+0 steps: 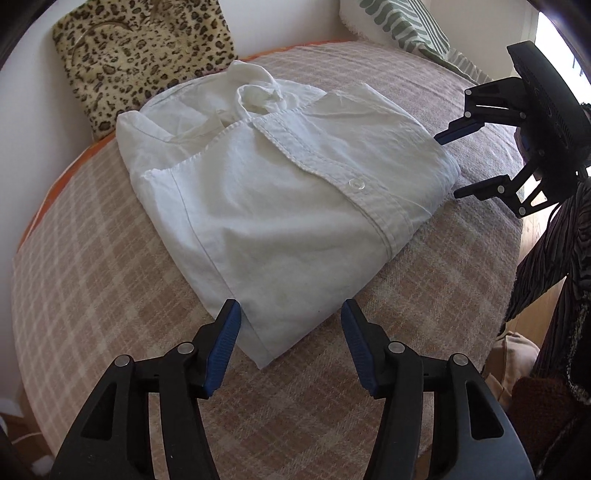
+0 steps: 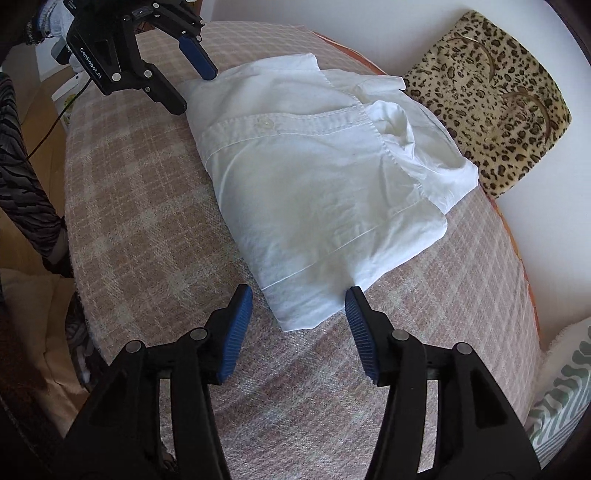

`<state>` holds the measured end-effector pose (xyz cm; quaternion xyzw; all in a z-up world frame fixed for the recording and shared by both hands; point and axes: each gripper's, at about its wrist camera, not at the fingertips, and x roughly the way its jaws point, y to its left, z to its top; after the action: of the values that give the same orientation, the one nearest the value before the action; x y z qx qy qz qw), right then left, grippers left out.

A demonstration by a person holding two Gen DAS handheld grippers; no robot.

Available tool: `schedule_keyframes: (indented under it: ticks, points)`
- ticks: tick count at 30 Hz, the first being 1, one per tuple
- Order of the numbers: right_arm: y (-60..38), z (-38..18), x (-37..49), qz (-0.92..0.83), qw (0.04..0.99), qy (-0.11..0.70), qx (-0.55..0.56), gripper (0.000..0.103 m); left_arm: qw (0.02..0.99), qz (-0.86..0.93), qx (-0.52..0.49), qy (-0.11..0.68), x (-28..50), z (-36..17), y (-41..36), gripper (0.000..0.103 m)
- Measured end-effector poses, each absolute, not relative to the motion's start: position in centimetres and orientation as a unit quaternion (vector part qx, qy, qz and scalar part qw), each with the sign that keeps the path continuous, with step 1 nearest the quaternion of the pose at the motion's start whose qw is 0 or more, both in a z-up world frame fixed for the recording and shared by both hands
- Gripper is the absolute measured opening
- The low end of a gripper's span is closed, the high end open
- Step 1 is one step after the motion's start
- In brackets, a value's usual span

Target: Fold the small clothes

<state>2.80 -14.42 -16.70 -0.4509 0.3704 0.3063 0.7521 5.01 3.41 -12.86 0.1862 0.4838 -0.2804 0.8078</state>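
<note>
From the left wrist view, a folded white shirt [image 1: 280, 192] lies on a pink-and-beige checked blanket [image 1: 110, 295] that covers the bed or couch. Its button placket runs diagonally across the top layer, with one clear button [image 1: 355, 183] showing, and the collar sits bunched at the far end. The left gripper [image 1: 290, 314] points down at the near corner of the shirt with its jaws apart; the blue pads [image 1: 225, 343] stand either side of that corner and do not press the cloth. At the right edge the right gripper [image 1: 448, 164] hangs just beside the shirt's far side edge, its jaws also apart and holding nothing. A leopard-print cushion [image 1: 140, 55] leans against the white wall behind the shirt, and a green-and-white striped pillow [image 1: 410, 26] lies at the top right.

From the right wrist view, the same shirt [image 2: 317, 177] lies across the blanket [image 2: 147, 206], collar toward the leopard-print cushion [image 2: 491, 103]. The right gripper [image 2: 299, 295] has its jaws spread on either side of the shirt's near corner, the right pad tip just at the fabric's edge, with nothing clamped. The left gripper [image 2: 197, 88] sits at the top left, over the opposite end of the shirt, jaws parted and empty. A striped sleeve [image 2: 22, 177] shows along the left edge
</note>
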Motion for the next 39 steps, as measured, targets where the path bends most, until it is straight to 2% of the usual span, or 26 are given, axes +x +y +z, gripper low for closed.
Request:
schedule_keyframes:
  ticks: [8,9,10,11,12,15,21,24,25,27,29,33,39]
  points:
    - [-13.7,-17.7,2.0,0.277,0.755,0.303,-0.511,0.055,0.807,-0.285,0.187,0.483,5.3,-13.0,3.1,0.062]
    - [-13.5,-17.7,1.9,0.271,0.756,0.296,-0.517,0.053,0.807,-0.284,0.187,0.482,5.4,-13.0,3.1,0.062]
    - [-13.4,-17.7,1.9,0.267,0.757,0.292,-0.521,0.043,0.809,-0.283,0.189,0.480,5.3,-12.8,3.0,0.062]
    - [-13.2,-17.6,1.7,0.267,0.756,0.293,-0.521,0.037,0.810,-0.283,0.190,0.477,5.1,-12.7,2.9,0.062]
    - [-13.1,-17.3,1.7,0.266,0.757,0.290,-0.521,0.024,0.813,-0.283,0.192,0.472,5.0,-12.5,2.9,0.062]
    - [-12.8,-16.1,1.7,0.264,0.767,0.283,-0.512,0.013,0.817,-0.289,0.205,0.455,4.2,-12.0,2.5,0.062]
    - [-12.7,-13.2,2.7,0.266,0.786,0.296,-0.474,0.008,0.814,-0.256,0.279,0.439,3.4,-13.0,1.6,0.064]
    - [-12.7,-12.4,2.8,0.267,0.788,0.295,-0.469,0.008,0.826,-0.229,0.259,0.445,4.5,-12.8,2.6,0.063]
    - [-12.7,-12.1,2.9,0.268,0.790,0.296,-0.465,0.008,0.832,-0.226,0.244,0.445,5.1,-12.5,3.1,0.060]
    - [-12.9,-11.5,3.4,0.269,0.795,0.302,-0.452,0.008,0.838,-0.235,0.206,0.447,6.0,-11.6,4.1,0.037]
    - [-13.1,-10.8,3.8,0.269,0.803,0.303,-0.437,0.008,0.842,-0.246,0.185,0.443,6.5,-10.7,4.5,0.019]
    - [-13.5,-9.3,5.1,0.266,0.818,0.301,-0.411,0.008,0.855,-0.246,0.195,0.414,7.0,-8.6,4.2,0.011]
    - [-14.6,-6.4,7.8,0.266,0.843,0.304,-0.355,0.008,0.872,-0.244,0.188,0.382,8.9,-5.3,4.3,0.009]
